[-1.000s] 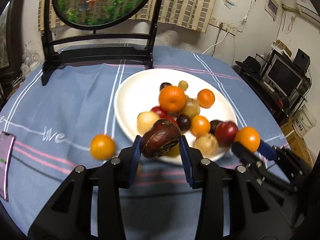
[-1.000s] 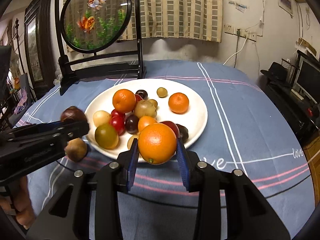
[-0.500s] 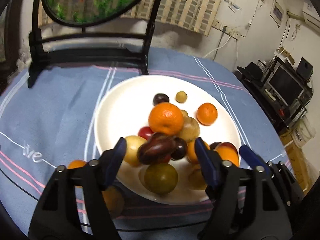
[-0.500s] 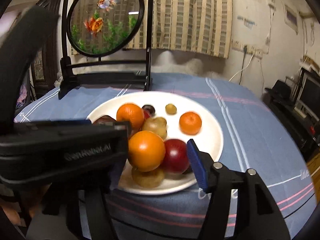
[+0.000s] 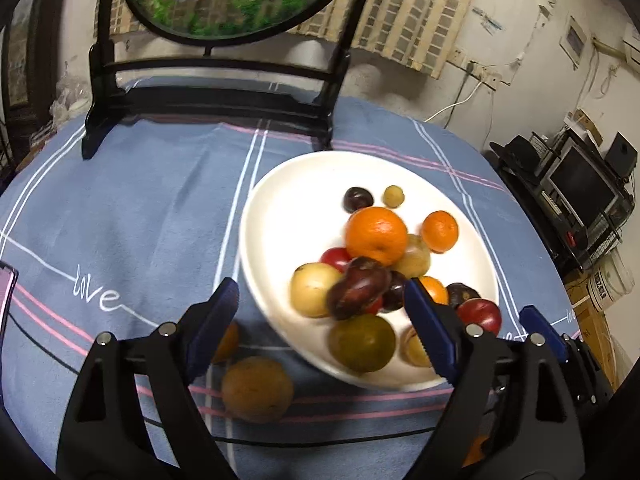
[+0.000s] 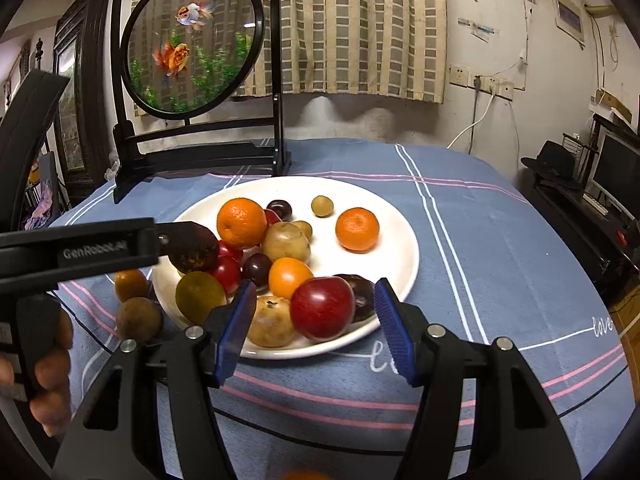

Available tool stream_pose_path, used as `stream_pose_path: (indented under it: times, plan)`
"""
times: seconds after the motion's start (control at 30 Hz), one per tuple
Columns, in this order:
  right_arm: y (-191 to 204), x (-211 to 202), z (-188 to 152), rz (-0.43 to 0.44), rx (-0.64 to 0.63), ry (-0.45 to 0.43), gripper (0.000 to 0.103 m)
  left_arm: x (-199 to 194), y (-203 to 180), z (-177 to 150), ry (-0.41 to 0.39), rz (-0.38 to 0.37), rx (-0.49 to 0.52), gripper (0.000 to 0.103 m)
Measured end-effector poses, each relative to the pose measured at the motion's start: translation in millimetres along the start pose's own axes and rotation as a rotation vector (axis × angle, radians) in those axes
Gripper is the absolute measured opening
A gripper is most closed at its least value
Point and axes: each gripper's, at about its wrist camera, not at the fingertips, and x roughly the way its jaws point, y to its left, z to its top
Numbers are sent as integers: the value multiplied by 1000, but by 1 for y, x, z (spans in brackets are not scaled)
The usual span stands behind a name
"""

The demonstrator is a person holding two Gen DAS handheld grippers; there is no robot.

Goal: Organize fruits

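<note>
A white plate (image 5: 280, 208) (image 6: 400, 240) holds several oranges, plums and yellowish fruits. My left gripper (image 5: 320, 312) hangs over its near-left rim. Its jaws are opening, and its pads touch nothing. A dark maroon fruit (image 5: 358, 288) (image 6: 194, 252) lies loose on the pile between them. My right gripper (image 6: 316, 308) stands open at the plate's near rim. A red plum (image 6: 322, 308) rests on the plate between its pads, untouched. On the cloth beside the plate lie a brown fruit (image 5: 256, 388) (image 6: 138, 320) and a small orange one (image 5: 226, 342) (image 6: 130, 284). An orange blur (image 6: 304, 474) shows under my right gripper.
A round goldfish screen on a black stand (image 5: 208, 92) (image 6: 192, 44) rises behind the plate. A phone (image 5: 6, 300) lies at the cloth's left edge. A person's hand (image 6: 52, 380) holds the left tool. Shelves with a monitor (image 5: 580, 188) stand to the right of the table.
Both grippers have opened. The maroon fruit left the left jaws and lies on the pile. The big orange left the right jaws and is gone from the plate's front. The left gripper shifted sideways.
</note>
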Motion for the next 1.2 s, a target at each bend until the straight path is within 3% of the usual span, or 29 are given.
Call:
stream_pose_path:
  times: [0.2,0.4,0.57,0.73,0.93,1.13,1.2]
  plan:
    - [-13,-18,3,31,15,9,62,-6,15,0,-1,4,-34,86]
    - [-34,-44,-13,130,59,198,62,-15,7,-1,-17,-16,1,86]
    - [-30,-64,-51,133,20,257,62,-19,-5,-6,-12,-23,32,86]
    - [-18,-59,-61,118,-1,288,62,-29,1,-18,-9,1,73,86]
    - [-10,-70,-79,98,-36,317,62,-38,38,-23,-2,29,-10,86]
    - [-6,-63,-90,79,-42,353,42,-47,52,-29,-3,38,-26,86]
    - [-4,-62,-89,72,-38,348,42,-49,53,-31,-4,39,-21,86]
